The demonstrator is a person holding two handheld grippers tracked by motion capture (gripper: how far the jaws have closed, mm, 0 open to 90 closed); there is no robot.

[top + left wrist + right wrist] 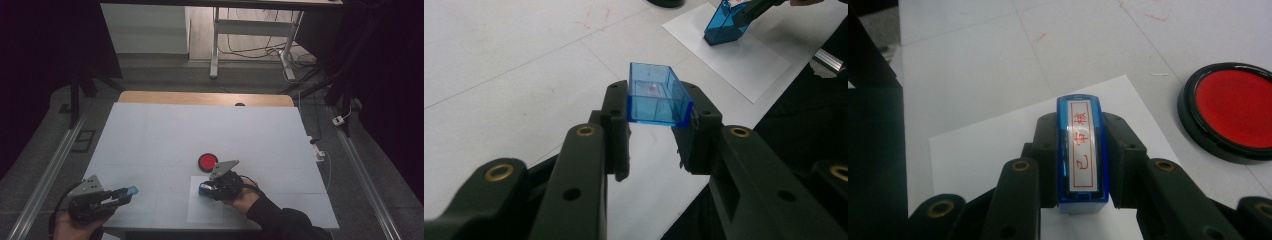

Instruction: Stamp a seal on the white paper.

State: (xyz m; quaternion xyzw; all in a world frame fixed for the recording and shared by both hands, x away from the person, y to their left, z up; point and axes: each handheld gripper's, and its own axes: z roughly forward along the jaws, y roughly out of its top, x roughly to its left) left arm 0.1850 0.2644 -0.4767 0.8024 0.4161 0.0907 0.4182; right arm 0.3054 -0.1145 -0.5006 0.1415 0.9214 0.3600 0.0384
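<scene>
My left gripper [129, 192] is shut on a clear blue stamp cap [657, 95], open side up, held just above the table's near left corner; the same blue stamp cap [131, 190] shows at the jaw tips in the high view. My right gripper [1082, 150] is shut on a blue stamp [1082, 155] whose top label carries red characters. That stamp [204, 189] stands on a white paper sheet [210, 212], with the sheet [983, 150] under it. A red ink pad [207, 161] in a black rim lies just beyond the sheet; the ink pad [1230, 112] is right of the stamp.
The white table top [200, 135] stretches far ahead, with a wooden strip along its far edge. A person's hands and a dark sleeve [285, 222] come in at the bottom. Metal rails run along both sides of the table, and cables lie on the floor to the right.
</scene>
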